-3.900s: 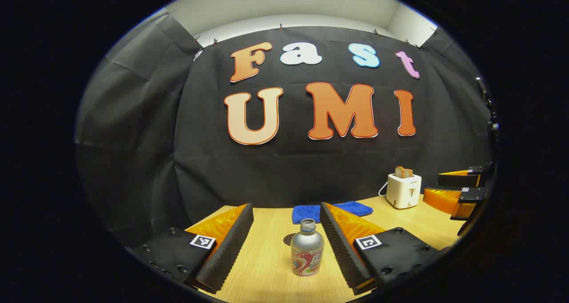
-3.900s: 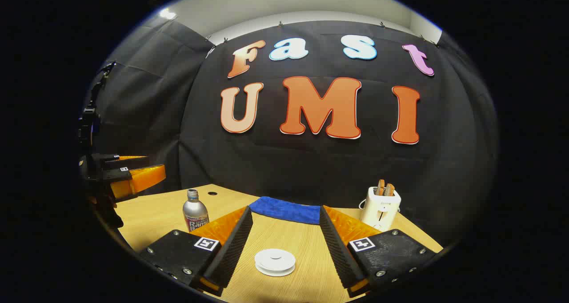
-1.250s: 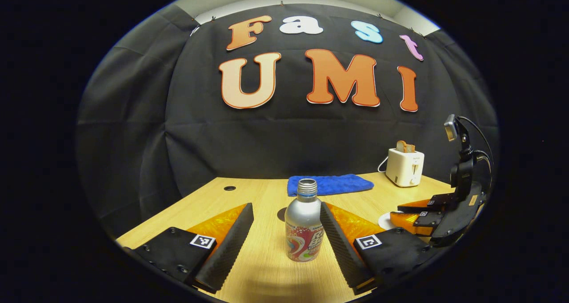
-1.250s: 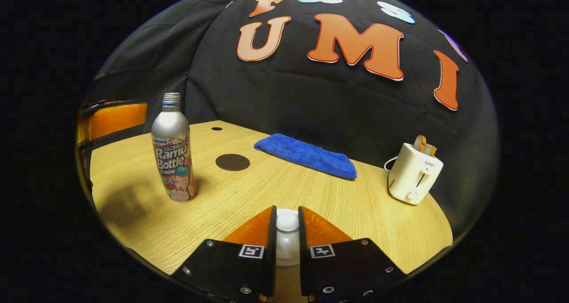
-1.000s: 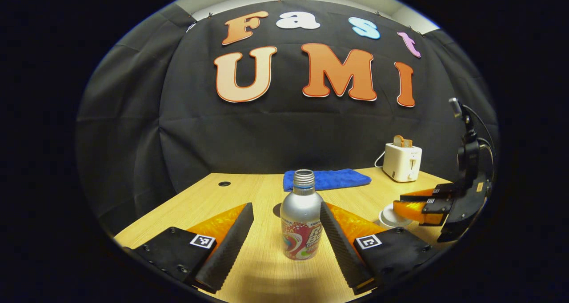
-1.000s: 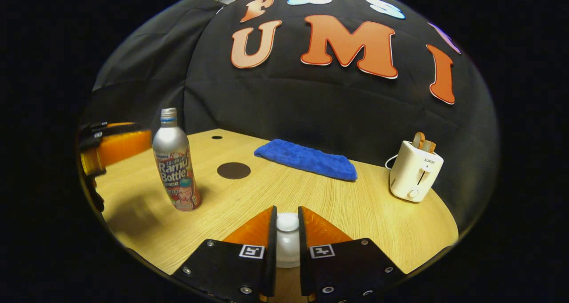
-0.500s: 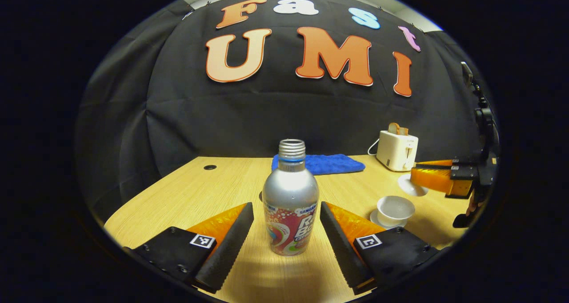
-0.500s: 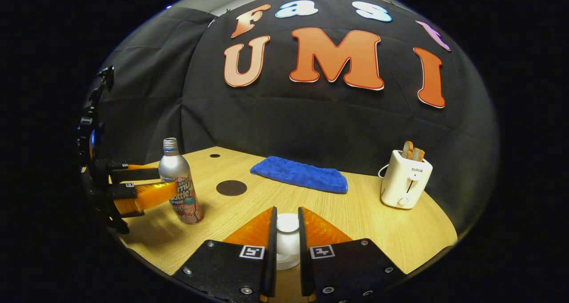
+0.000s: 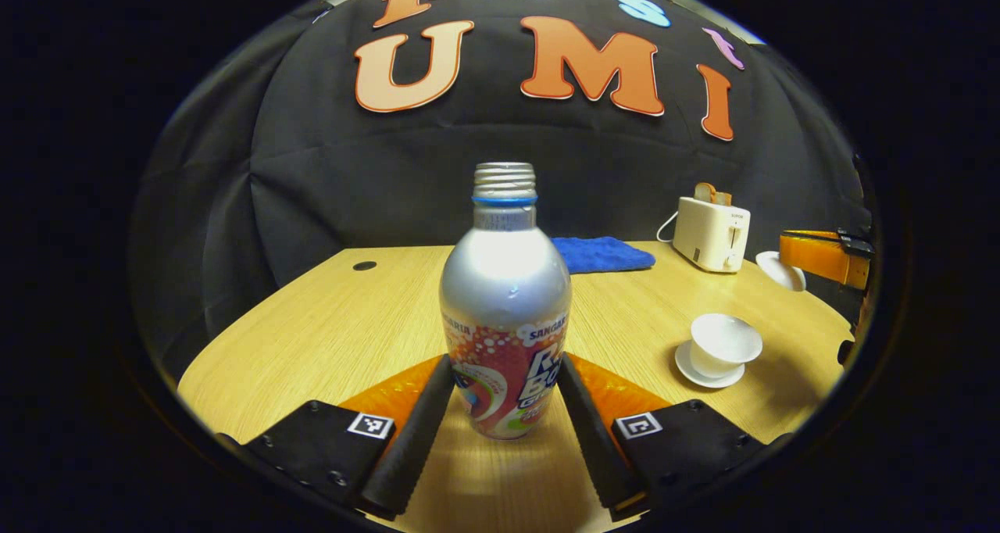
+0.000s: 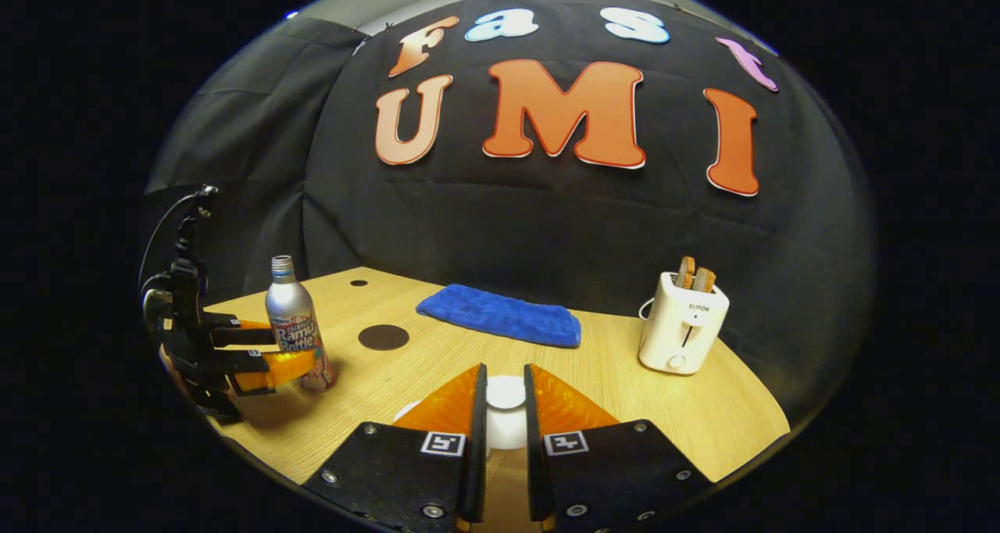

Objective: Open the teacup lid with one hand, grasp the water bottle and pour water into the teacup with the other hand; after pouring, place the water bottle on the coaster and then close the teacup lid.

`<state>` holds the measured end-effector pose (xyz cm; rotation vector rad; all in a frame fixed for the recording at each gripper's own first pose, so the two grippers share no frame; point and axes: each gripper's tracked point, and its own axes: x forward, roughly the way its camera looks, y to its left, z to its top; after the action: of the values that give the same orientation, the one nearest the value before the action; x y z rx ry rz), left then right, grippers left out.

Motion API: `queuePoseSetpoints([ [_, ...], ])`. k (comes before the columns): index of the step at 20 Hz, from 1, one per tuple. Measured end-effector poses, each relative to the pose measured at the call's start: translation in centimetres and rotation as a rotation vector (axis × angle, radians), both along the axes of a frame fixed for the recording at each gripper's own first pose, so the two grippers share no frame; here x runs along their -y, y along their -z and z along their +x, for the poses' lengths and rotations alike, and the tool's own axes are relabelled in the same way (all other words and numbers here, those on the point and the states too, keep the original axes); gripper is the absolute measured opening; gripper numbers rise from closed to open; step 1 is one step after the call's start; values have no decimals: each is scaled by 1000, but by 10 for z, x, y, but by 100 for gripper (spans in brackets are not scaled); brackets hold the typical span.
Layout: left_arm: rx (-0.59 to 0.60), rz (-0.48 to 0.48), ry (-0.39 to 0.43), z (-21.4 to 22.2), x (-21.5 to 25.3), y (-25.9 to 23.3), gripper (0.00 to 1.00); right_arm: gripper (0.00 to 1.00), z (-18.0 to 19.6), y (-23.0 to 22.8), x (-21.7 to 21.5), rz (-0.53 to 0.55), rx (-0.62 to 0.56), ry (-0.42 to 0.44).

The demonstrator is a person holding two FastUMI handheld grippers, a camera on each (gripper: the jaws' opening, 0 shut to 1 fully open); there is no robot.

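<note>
In the left gripper view we see the left gripper (image 9: pixel 500 396) at lower centre, its two fingers pressed against either side of the upright, uncapped aluminium water bottle (image 9: pixel 505 314) standing on the wooden table (image 9: pixel 328 330). At right of the frame sits the open teacup (image 9: pixel 725 344) on its saucer (image 9: pixel 687 365). In the right gripper view, the right gripper (image 10: pixel 505 412) at lower centre clamps the white teacup lid (image 10: pixel 505 396) by its knob. We note the dark round coaster (image 10: pixel 383 337) left of centre, a blue towel (image 10: pixel 500 314) behind it, and a toaster (image 10: pixel 682 322) at right.
</note>
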<state>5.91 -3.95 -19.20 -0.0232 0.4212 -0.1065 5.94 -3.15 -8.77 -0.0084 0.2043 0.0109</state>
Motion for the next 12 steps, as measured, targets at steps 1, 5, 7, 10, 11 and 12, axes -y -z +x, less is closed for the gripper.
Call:
queuePoseSetpoints([
  [1, -13, 12, -8, 0, -3, 2, 83, 23, -1, -1, 3, -1, -1, 2],
  [5, 14, 157, -17, 9, -9, -11, 84, 23, -5, -4, 15, -2, 15, 19],
  [7, 40, 264, -10, 3, -11, -19, 84, 23, -7, -8, 19, 7, 30, 24],
  [10, 71, 369, 13, 10, -2, -32, 80, 23, -12, -15, 27, 8, 51, 36],
  [11, 79, 397, 17, 12, 1, -35, 84, 22, -13, -17, 31, 11, 57, 40],
  [12, 90, 431, 23, 14, 3, -38, 80, 22, -15, -17, 32, 16, 60, 42],
])
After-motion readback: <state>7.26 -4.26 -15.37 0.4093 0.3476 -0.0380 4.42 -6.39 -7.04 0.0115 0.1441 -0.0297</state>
